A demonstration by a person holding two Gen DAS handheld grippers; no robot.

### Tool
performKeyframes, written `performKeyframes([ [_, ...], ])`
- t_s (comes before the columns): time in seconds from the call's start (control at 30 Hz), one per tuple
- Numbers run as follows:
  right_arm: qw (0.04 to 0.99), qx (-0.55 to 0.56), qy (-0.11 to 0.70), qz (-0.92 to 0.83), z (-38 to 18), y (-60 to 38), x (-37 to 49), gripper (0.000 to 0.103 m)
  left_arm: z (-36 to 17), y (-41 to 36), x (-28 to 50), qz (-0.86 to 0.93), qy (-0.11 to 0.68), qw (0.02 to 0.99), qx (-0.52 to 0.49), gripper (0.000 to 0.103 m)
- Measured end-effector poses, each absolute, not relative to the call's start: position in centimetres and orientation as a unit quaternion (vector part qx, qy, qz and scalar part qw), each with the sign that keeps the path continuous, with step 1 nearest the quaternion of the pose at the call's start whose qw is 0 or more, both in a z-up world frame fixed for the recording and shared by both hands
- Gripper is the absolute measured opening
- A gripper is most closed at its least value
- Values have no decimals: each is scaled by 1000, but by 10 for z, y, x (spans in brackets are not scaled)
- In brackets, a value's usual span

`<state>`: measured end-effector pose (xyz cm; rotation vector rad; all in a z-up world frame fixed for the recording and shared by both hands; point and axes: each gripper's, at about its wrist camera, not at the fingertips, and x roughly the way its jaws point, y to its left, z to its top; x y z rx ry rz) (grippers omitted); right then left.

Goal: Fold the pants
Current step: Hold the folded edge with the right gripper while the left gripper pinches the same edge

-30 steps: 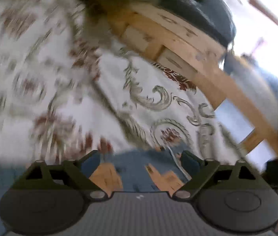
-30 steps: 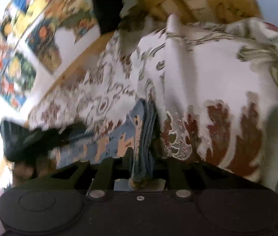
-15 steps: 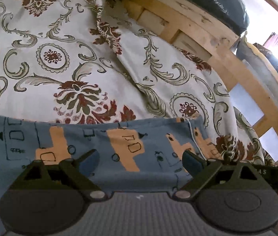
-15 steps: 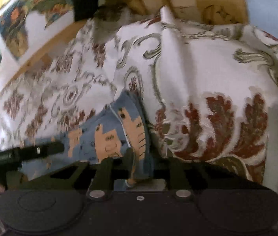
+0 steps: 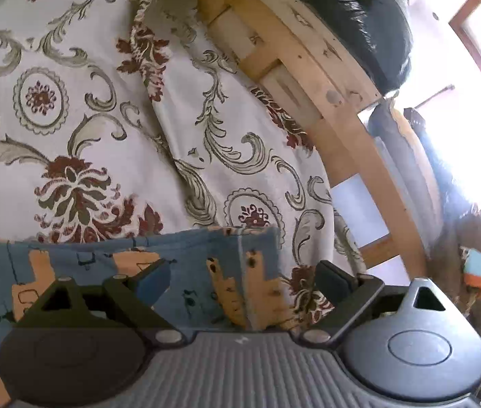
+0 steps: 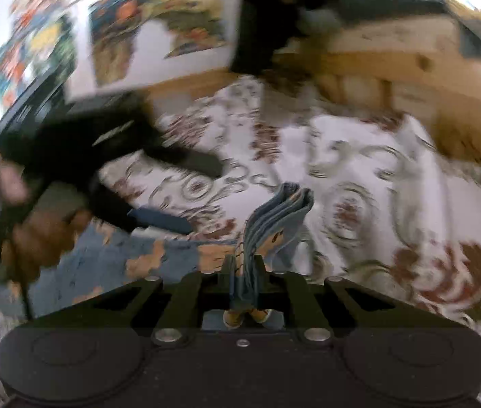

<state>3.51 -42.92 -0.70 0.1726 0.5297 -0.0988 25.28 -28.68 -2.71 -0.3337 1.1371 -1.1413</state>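
Note:
Blue pants [image 5: 111, 265] with an orange print lie spread on a floral bedspread [image 5: 70, 119]. In the left wrist view my left gripper [image 5: 243, 277] is open just above the cloth, its fingers [image 5: 153, 277] apart with a folded corner of the pants between them. My right gripper [image 6: 243, 272] is shut on a bunched edge of the pants [image 6: 274, 214], whose folds stick up past its tips. The right wrist view is blurred and shows the left gripper [image 6: 186, 193] hovering over the blue cloth, held by a hand [image 6: 9, 183].
A wooden bed frame [image 5: 325, 95] borders the bedspread on the far side, with a dark cushion [image 5: 359, 10] above it. Clothes [image 5: 471, 265] hang at the right by a bright window. Colourful pictures [image 6: 121, 27] cover the wall behind the bed.
The left gripper has shifted right along the pants, whose folded corner now lies between its fingers. The right gripper has swung and lifted with the bunched edge still in it.

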Motion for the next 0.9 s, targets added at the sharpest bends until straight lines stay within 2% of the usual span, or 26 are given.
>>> performKeyframes([
  [0.2,962,7,271,-7,-15,-392,46,10,-43,-278,258,-484,538,674,-148,95],
  [0.27,962,-14,274,7,-19,-381,50,10,-52,-275,258,-477,544,673,-150,92],
  [0.33,960,-25,277,15,-23,-374,52,10,-59,-270,258,-470,546,676,-153,74],
  [0.4,960,-29,278,23,-25,-368,52,10,-63,-265,259,-463,550,679,-153,44],
  [0.43,960,-32,278,25,-26,-366,51,10,-64,-263,260,-460,551,679,-154,36],
  [0.47,960,-35,278,27,-26,-363,52,10,-64,-261,261,-459,549,681,-155,23],
  [0.5,960,-36,277,29,-25,-362,50,10,-63,-259,262,-455,547,686,-154,19],
  [0.57,961,-35,273,36,-23,-359,50,10,-60,-253,263,-453,545,689,-154,15],
  [0.9,954,-34,269,126,-16,-311,68,10,-30,-192,268,-422,536,725,-93,15],
])
